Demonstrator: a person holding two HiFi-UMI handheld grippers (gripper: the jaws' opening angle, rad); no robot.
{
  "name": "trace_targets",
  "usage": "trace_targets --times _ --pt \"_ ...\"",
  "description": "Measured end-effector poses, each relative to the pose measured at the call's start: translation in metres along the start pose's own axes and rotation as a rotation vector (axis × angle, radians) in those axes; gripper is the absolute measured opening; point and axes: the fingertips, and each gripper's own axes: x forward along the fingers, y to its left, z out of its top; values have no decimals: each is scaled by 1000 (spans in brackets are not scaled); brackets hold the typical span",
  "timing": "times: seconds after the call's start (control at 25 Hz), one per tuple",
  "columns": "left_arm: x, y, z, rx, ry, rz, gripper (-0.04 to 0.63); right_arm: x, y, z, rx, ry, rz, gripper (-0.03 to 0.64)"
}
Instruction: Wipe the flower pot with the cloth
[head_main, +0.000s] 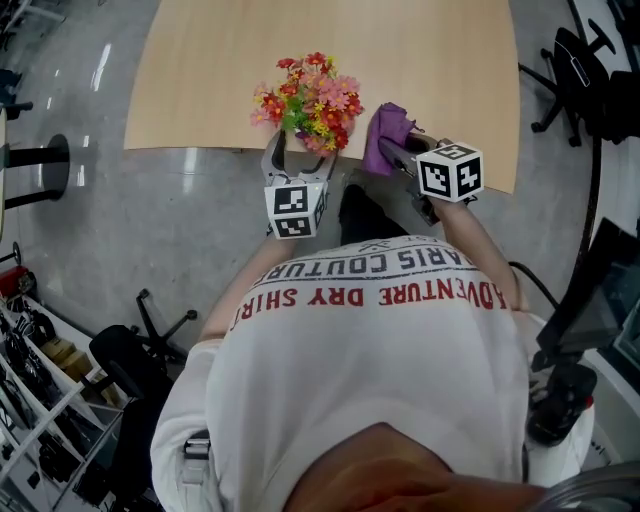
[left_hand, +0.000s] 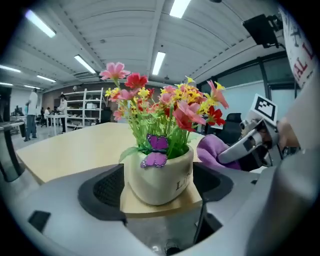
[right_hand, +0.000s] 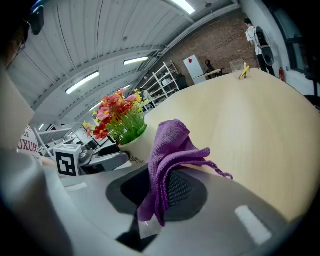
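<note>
**Cream pot clamped, purple cloth beside it**

The pot (left_hand: 160, 180) is a squat, rounded vessel with a smooth, matt cream glaze, like ceramic. It stands at the near edge of the table (head_main: 430, 60), whose top is pale wood-grain laminate with a curved outline. Dark lettering on the pot's side begins "Li"; the rest curves out of sight. A purple butterfly (left_hand: 157, 151) with thin, flat wings sits at the rim. Above it rises a dense bunch of flowers (head_main: 308, 100): small red, pink and yellow blooms on thin green stems.

The left hand-held gripper (head_main: 300, 158) has its jaws set wide around the pot, and the dark, mesh-textured pads lie against its two sides.

The right hand-held gripper (right_hand: 161, 187) pinches the cloth (right_hand: 172, 150) between its pads. The cloth is a purple terry-like weave, bunched into soft folds that stand up above the jaws, with a loose stitched edge trailing to one side. In the head view it sits just beside the flowers, on their right.

Each hand-held gripper carries a white cube (head_main: 450, 172) printed with black square markers.

The person's white shirt (head_main: 380, 340) bears red capitals, "ADVENTURE DRY SHIRT", under darker ones ending "ARIS COUTURE".
</note>
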Motion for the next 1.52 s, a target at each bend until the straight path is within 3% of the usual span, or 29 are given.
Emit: trace_targets --times 0.28,0.6,0.72,1.04,1.24,1.52 --pt "-14 -6 6 18 31 131 420 -26 34 -7 0 -52 -15 44" --pt "-11 -6 7 33 26 111 420 -28 34 -3 -3 -79 -9 44" --pt "-8 -6 6 63 22 52 419 -26 31 1 3 -78 8 44" --pt "22 -7 1 183 37 -210 419 -5 -8 24 33 -67 79 44" --pt "17 2 6 241 72 -340 419 7 8 49 32 -70 171 44" --pt "9 7 10 277 90 -422 419 18 41 63 -1 -51 277 44"
